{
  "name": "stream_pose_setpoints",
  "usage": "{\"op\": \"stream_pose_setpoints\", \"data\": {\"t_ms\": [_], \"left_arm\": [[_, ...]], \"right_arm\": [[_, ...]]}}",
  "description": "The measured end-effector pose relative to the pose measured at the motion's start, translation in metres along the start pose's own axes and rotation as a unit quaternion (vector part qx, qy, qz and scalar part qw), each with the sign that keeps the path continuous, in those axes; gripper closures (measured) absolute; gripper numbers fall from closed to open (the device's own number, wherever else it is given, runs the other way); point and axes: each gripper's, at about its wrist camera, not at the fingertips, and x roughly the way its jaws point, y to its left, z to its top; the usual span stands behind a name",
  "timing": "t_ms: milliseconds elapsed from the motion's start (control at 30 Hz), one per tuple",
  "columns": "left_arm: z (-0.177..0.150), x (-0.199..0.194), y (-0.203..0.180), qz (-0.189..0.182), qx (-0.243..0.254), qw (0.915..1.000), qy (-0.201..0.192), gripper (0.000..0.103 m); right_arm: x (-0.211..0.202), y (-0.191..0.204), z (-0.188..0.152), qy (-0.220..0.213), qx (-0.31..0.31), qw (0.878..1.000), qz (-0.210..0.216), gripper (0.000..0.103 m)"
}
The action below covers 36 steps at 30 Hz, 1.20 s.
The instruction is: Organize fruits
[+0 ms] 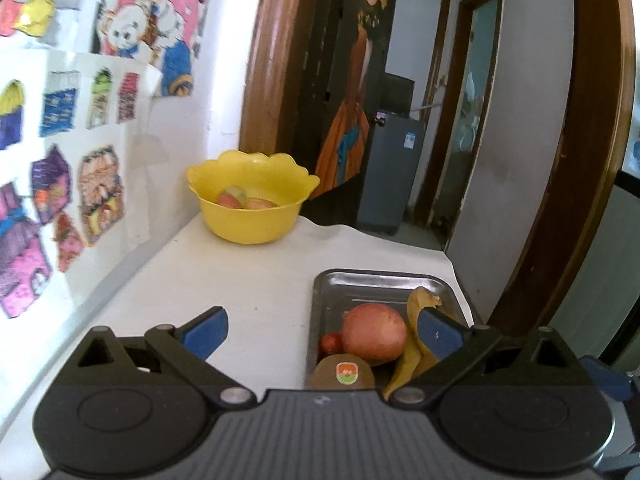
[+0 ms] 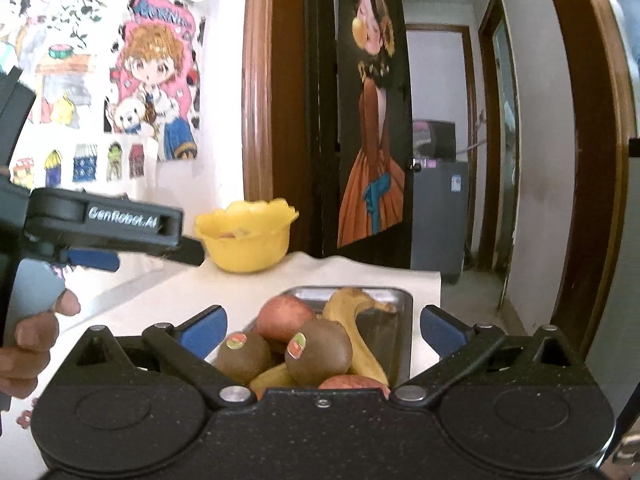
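Observation:
A metal tray [image 1: 360, 282] on the white tabletop holds a red apple [image 1: 374, 332], a small red fruit [image 1: 331, 342], a stickered kiwi [image 1: 344, 374] and a banana [image 1: 414, 354]. My left gripper [image 1: 321, 316] hangs open above the tray's near end, its blue pads apart from the fruit. In the right wrist view the tray [image 2: 405, 320] shows two kiwis [image 2: 318, 352], an apple [image 2: 282, 316] and a banana [image 2: 354, 316]. My right gripper [image 2: 322, 312] stands open over them, holding nothing. A yellow bowl [image 1: 252, 216] at the far end contains a few fruits.
Walls with cartoon pictures border the table on the left. A person's hand [image 2: 32, 340] holds the left gripper's black body [image 2: 120, 222] at the left of the right wrist view. A doorway and dark door [image 2: 372, 120] lie past the table's far edge.

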Motion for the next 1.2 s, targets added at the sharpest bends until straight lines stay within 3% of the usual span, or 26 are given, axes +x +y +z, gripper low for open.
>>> {"op": "stream_pose_setpoints", "data": {"t_ms": [333, 700, 933, 1200], "left_arm": [[-0.013, -0.062, 0.017, 0.036, 0.0, 0.9987, -0.036, 0.001], [-0.027, -0.105, 0.029, 0.043, 0.003, 0.9975, -0.057, 0.001], [-0.049, -0.128, 0.04, 0.046, 0.008, 0.9972, -0.058, 0.0], [-0.075, -0.147, 0.052, 0.06, 0.003, 0.9967, -0.055, 0.0]], "right_arm": [[-0.049, 0.024, 0.006, -0.032, -0.001, 0.999, -0.021, 0.001], [-0.088, 0.045, 0.008, -0.053, -0.009, 0.998, -0.03, 0.001], [-0.107, 0.058, -0.006, -0.066, -0.002, 0.997, -0.05, 0.001], [-0.12, 0.065, -0.028, -0.049, 0.003, 0.998, -0.048, 0.001]]}}
